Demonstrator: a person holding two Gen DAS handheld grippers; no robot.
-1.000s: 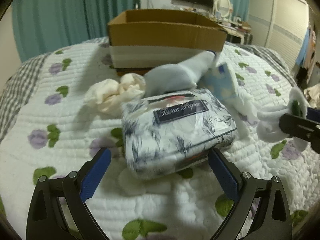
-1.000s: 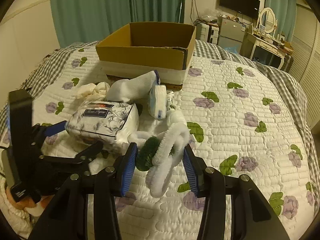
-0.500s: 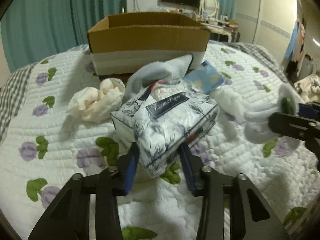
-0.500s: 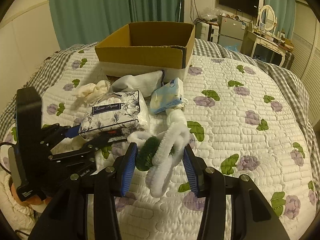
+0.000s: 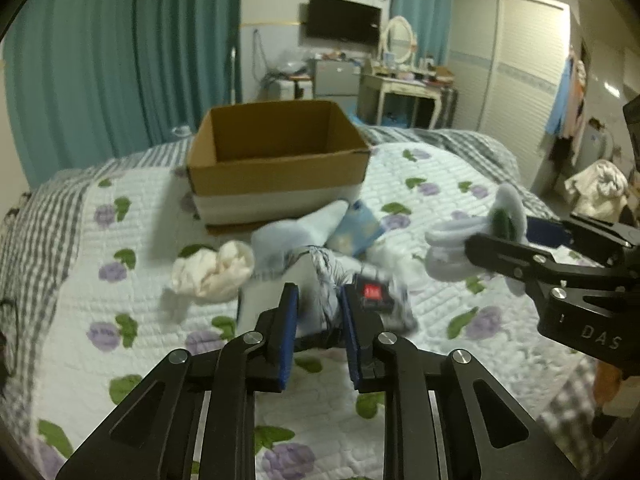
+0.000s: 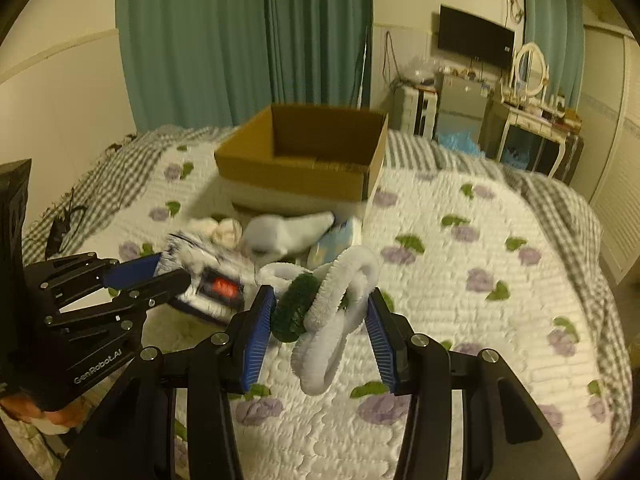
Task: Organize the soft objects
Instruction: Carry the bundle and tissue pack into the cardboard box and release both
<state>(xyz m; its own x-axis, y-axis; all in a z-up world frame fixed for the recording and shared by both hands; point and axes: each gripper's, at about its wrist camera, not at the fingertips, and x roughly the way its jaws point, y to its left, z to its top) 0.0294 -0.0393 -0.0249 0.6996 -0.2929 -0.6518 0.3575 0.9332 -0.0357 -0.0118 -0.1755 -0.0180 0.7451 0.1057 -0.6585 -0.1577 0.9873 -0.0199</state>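
Observation:
My left gripper [image 5: 318,312] is shut on the floral tissue-paper pack [image 5: 376,300] and holds it lifted above the quilt; the pack also shows in the right wrist view [image 6: 212,284]. My right gripper [image 6: 318,320] is shut on a white and green fuzzy loop toy [image 6: 340,292], held above the bed; the toy also shows at the right of the left wrist view [image 5: 480,236]. An open cardboard box [image 5: 276,160] stands behind on the bed, and it is in the right wrist view too [image 6: 304,152].
On the quilt in front of the box lie a pale blue sock [image 5: 300,232], a cream cloth ball [image 5: 212,272] and a small blue packet [image 5: 360,228]. Teal curtains, a desk and a wardrobe stand beyond the bed.
My left gripper has closed on the tissue pack and lifted it, tilting it so its end faces me. The right gripper has risen with the loop toy held.

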